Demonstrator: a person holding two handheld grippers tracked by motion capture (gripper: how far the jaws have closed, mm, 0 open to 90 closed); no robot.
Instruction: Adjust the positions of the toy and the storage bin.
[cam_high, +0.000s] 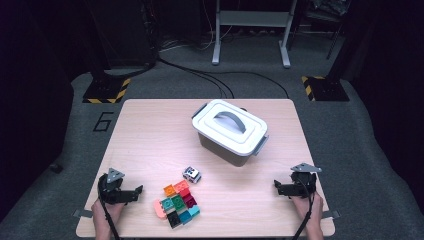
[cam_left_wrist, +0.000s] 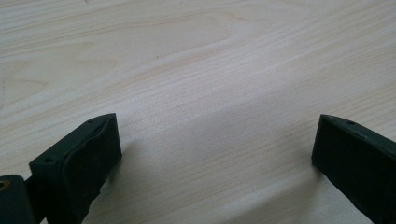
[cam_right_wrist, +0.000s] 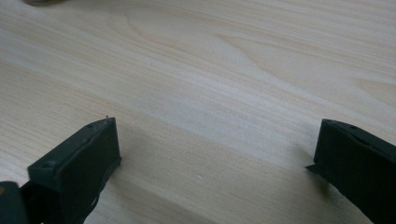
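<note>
Resting wide-jawed and empty on the pale wooden counter (cam_high: 150, 130), the left gripper (cam_high: 134, 192) and right gripper (cam_high: 278, 187) flanked the cluster of colourful plastic bricks (cam_high: 178, 204); probably nothing had begun, and next came reaching for a brick, the lidded grey plastic box (cam_high: 230, 131) behind.

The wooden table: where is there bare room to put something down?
Free: the left stretch of the light wooden table beside the lidded white-and-grey plastic box, and the front right between that box and the right hand-held gripper. Crowded: the cluster of coloured toy bricks.

A pale wooden surface (cam_high: 150, 130) is standing on grey floor (cam_high: 350, 150). Black cables (cam_high: 210, 77) are trailing toward a metal frame (cam_high: 250, 30), darkness surrounding.
</note>
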